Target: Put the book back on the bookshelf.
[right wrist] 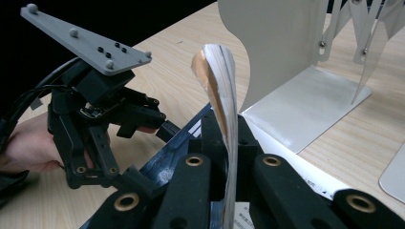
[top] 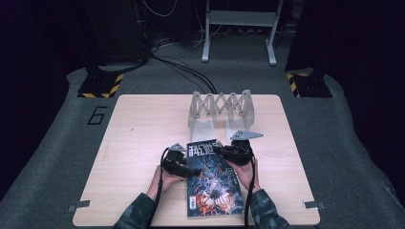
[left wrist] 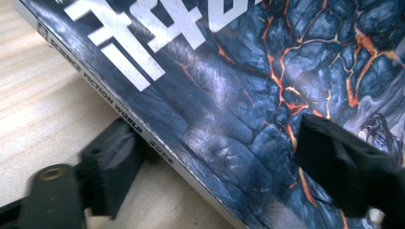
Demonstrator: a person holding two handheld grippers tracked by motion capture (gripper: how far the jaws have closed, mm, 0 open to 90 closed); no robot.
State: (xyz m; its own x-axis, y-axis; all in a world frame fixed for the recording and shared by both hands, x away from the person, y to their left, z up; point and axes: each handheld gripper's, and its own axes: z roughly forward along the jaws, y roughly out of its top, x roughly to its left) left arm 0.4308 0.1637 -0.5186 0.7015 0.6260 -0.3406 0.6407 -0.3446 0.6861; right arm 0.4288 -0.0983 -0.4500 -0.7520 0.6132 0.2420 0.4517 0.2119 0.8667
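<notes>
While your right hand-held gripper [right wrist: 224,157] is clamped on the magazine's [top: 210,179] page edge — jaws fully closed on the curled sheets, as the right gripper view shows — treat it as the anchor and keep it steady.

The magazine lies on the surface [top: 138,143] at the near edge, just in front of the rack [top: 220,107], its far end lifted a little on the right side.

Your left hand-held gripper [left wrist: 210,162] straddles the spine: one jaw under it on the wood, the other over the cover. The jaws are partly closed, and I see no sign of the pads pressing yet, so count it as not gripping.

To do this well:
- Push the lower jaw further under the spine before you squeeze; a shallow bite on a glossy cover may slip.
- Grip the full thickness at the spine, not a few pages.
- Close slowly and check that the cover doesn't buckle.
- Once both sides hold, lift evenly — the right side has only thin, bent paper and it could tear if it takes the load alone.
- Keep the cables clear of the rack's plates.
</notes>
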